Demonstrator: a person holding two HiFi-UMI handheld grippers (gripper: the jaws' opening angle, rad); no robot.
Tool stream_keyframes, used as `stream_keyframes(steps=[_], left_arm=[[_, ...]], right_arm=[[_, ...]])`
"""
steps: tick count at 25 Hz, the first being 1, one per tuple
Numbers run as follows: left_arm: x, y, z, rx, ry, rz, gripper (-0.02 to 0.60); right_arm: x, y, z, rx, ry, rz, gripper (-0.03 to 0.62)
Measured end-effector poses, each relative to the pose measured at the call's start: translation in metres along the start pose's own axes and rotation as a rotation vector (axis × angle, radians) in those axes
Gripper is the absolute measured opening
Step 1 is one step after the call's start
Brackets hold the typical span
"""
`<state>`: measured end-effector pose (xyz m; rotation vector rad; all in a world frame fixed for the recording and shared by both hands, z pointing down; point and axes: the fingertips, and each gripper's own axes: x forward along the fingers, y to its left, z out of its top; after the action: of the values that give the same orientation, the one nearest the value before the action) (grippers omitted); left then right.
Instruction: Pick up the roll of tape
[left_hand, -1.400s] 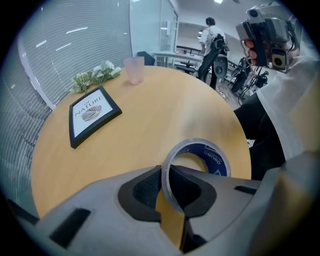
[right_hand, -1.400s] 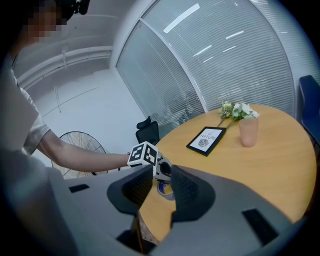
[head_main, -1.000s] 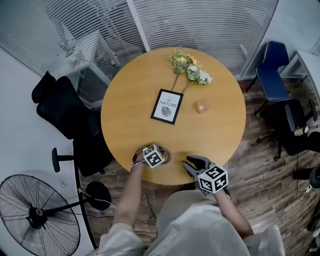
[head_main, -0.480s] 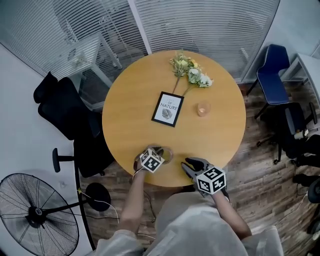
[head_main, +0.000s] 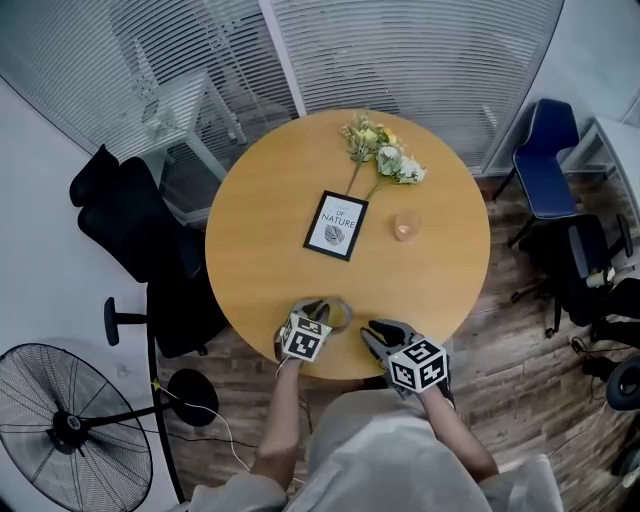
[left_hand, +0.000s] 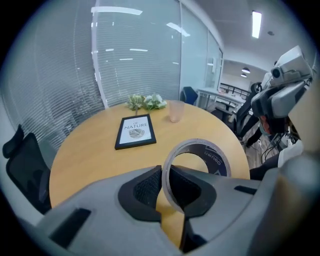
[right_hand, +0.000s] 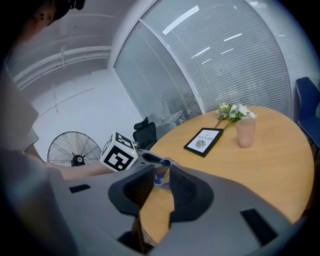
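Note:
The roll of tape (left_hand: 218, 161) is a grey ring with a dark printed inner face. My left gripper (left_hand: 165, 176) is shut on its wall, one pad inside the ring and one outside, and holds it tilted above the round wooden table (left_hand: 85, 150). In the head view the tape (head_main: 337, 312) hangs over the near table edge at my left gripper (head_main: 318, 309). My right gripper (head_main: 371, 331) stays to its right at the table edge; its jaws have just been closing, and in its own view my right gripper (right_hand: 161, 183) is open with nothing between the pads.
A framed print (head_main: 336, 224) lies mid-table, with a flower bunch (head_main: 385, 148) behind it and a small pink cup (head_main: 405, 226) to its right. A black chair (head_main: 130, 225) and a fan (head_main: 70, 440) stand left; a blue chair (head_main: 548, 150) stands right.
My left gripper has risen with the tape and rolled, so the ring is off the table. The right gripper has kept its place, and its jaws have narrowed a little.

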<state>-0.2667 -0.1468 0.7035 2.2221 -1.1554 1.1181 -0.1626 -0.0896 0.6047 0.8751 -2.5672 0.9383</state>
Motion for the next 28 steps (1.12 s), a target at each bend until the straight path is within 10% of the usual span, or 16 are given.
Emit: stream_keyframes(steps=[17, 28], left_arm=[[-0.052, 0.001, 0.036, -0.285, -0.241, 0.065, 0.048], [-0.078, 0.003, 0.05, -0.327, -0.32, 0.113, 0.048]], right_arm=[[-0.004, -0.016, 0.016, 0.005, -0.067, -0.07, 0.08], [-0.014, -0.03, 0.025, 0.005, -0.121, -0.117, 0.021]])
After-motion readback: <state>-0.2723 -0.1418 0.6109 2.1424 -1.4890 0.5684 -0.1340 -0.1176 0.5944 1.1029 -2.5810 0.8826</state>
